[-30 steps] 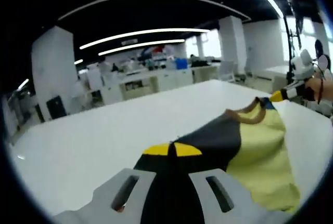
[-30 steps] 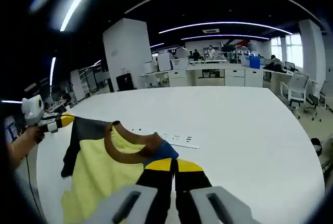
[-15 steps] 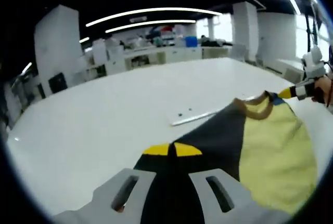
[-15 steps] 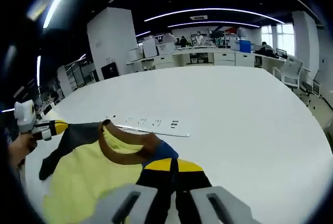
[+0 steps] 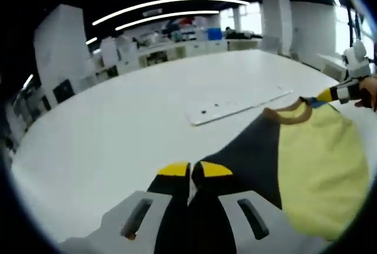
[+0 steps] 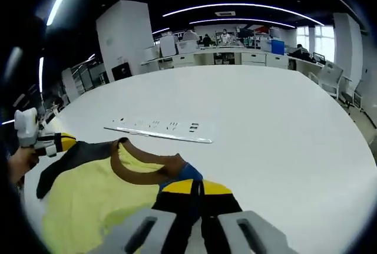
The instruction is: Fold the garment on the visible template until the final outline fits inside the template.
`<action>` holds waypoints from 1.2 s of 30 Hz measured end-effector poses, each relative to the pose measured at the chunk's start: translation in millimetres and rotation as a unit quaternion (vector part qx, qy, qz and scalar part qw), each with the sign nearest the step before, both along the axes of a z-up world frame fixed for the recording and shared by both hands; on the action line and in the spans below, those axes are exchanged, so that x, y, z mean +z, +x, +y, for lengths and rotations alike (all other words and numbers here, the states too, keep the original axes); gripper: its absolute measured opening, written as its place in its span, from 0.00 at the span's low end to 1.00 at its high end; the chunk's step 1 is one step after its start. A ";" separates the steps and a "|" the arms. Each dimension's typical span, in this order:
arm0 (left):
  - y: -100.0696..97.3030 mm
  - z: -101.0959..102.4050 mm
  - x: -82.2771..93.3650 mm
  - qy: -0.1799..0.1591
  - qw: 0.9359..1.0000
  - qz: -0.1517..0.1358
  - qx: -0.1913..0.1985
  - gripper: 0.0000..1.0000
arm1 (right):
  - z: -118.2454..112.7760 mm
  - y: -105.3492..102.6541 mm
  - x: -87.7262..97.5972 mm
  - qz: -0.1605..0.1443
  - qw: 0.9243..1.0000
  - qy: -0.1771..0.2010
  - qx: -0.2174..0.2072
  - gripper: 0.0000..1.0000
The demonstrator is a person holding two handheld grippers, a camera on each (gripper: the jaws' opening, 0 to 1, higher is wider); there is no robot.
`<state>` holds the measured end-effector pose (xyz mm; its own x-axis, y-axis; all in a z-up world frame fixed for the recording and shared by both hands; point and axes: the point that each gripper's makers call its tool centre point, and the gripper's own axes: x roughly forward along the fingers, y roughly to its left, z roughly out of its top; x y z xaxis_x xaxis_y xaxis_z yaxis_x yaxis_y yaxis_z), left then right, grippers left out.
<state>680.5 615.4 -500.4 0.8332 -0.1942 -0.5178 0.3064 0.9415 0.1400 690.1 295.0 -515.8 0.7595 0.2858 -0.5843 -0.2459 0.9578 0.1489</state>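
Observation:
A yellow shirt (image 5: 321, 154) with dark sleeves and a brown collar (image 5: 287, 114) hangs stretched between both grippers, low over the white table (image 5: 106, 142). My left gripper (image 5: 189, 170) is shut on the dark sleeve (image 5: 247, 157). In the right gripper view it appears at the far left (image 6: 54, 144), held by a hand. My right gripper (image 6: 197, 188) is shut on the shirt's other shoulder beside a blue patch (image 6: 188, 172), and it shows again at the far right (image 5: 340, 93). The shirt (image 6: 94, 192) sags between them. A thin pale template strip (image 6: 158, 132) lies flat just beyond the collar (image 6: 141, 170), seen too as the template (image 5: 235, 105).
The wide white table (image 6: 283, 124) stretches far around the shirt, its rounded edge (image 6: 353, 142) at the right. Beyond it are office desks, chairs (image 6: 333, 92), a white pillar (image 6: 123, 42) and several people far back.
Both grippers have lowered the shirt toward the table and tilted down. The template strip now shows fully beyond the collar. Both stay shut on the shirt.

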 end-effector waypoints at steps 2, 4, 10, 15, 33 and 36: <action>-0.8 1.7 4.4 -0.005 1.000 -0.002 -0.001 0.25 | -0.5 -1.2 4.9 -0.002 1.000 0.007 -0.003 0.17; -6.1 -1.3 11.6 -0.017 1.000 -0.007 -0.004 0.34 | 0.5 -4.9 11.2 -0.004 1.000 0.021 -0.004 0.23; -19.8 -9.9 30.3 -0.023 0.999 -0.019 -0.032 0.56 | 4.4 -27.8 21.4 0.003 0.999 0.050 0.006 0.38; -33.8 -28.1 47.8 -0.042 0.997 -0.032 -0.062 0.69 | 3.5 -50.4 26.6 0.007 0.998 0.055 0.015 0.44; -126.3 -111.5 76.7 -0.068 0.976 -0.026 -0.204 0.76 | 7.2 -132.8 64.4 -0.014 0.993 0.043 0.105 0.81; -147.7 -125.8 73.9 -0.071 0.973 -0.022 -0.221 0.72 | 6.6 -144.9 64.2 -0.013 0.993 0.037 0.110 0.81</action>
<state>532.7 489.6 -426.5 0.6728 -0.6046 -0.4262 0.6819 0.7303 0.0406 545.2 301.5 -451.5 0.6889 0.4875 -0.5364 -0.4527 0.8673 0.2068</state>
